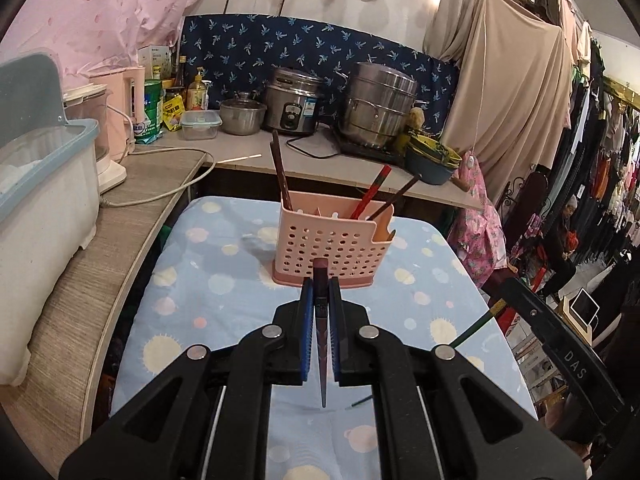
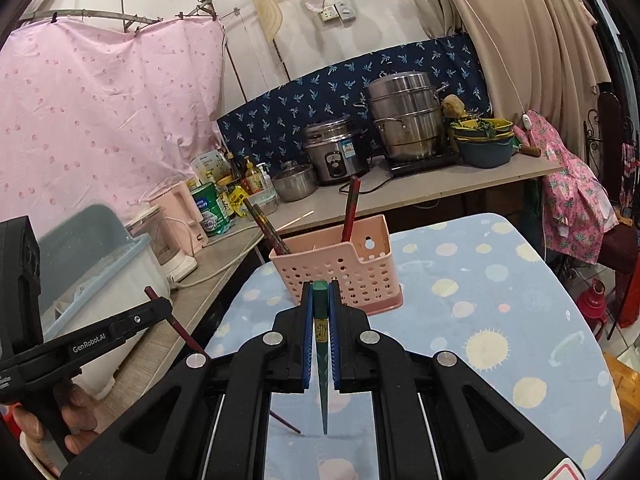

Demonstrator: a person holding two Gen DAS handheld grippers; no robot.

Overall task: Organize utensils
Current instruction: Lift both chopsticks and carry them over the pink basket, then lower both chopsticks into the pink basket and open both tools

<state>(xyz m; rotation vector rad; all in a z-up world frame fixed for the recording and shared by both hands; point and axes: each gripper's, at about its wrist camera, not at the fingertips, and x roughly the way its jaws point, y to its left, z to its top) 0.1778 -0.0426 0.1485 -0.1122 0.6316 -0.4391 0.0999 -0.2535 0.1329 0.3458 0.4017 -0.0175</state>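
Note:
A pink perforated utensil holder (image 1: 330, 246) (image 2: 344, 264) stands on the table with the blue spotted cloth (image 1: 208, 280) (image 2: 500, 320), with several chopsticks (image 1: 280, 172) (image 2: 350, 208) leaning in it. My left gripper (image 1: 321, 286) is shut on a dark maroon chopstick (image 1: 321, 344) that hangs point down, just in front of the holder. My right gripper (image 2: 320, 294) is shut on a green chopstick (image 2: 321, 360), also point down, near the holder's front. In the right wrist view the left gripper (image 2: 160, 304) shows at the left, held by a hand (image 2: 72, 432).
A wooden counter (image 1: 80, 280) curves along the left with a white bin (image 1: 44, 184) and a pink kettle (image 1: 132, 100). At the back stand a rice cooker (image 1: 294, 100) (image 2: 332, 152), a steel steamer (image 1: 378, 108) and bowls (image 1: 432, 160). Clothes racks (image 1: 592, 152) fill the right.

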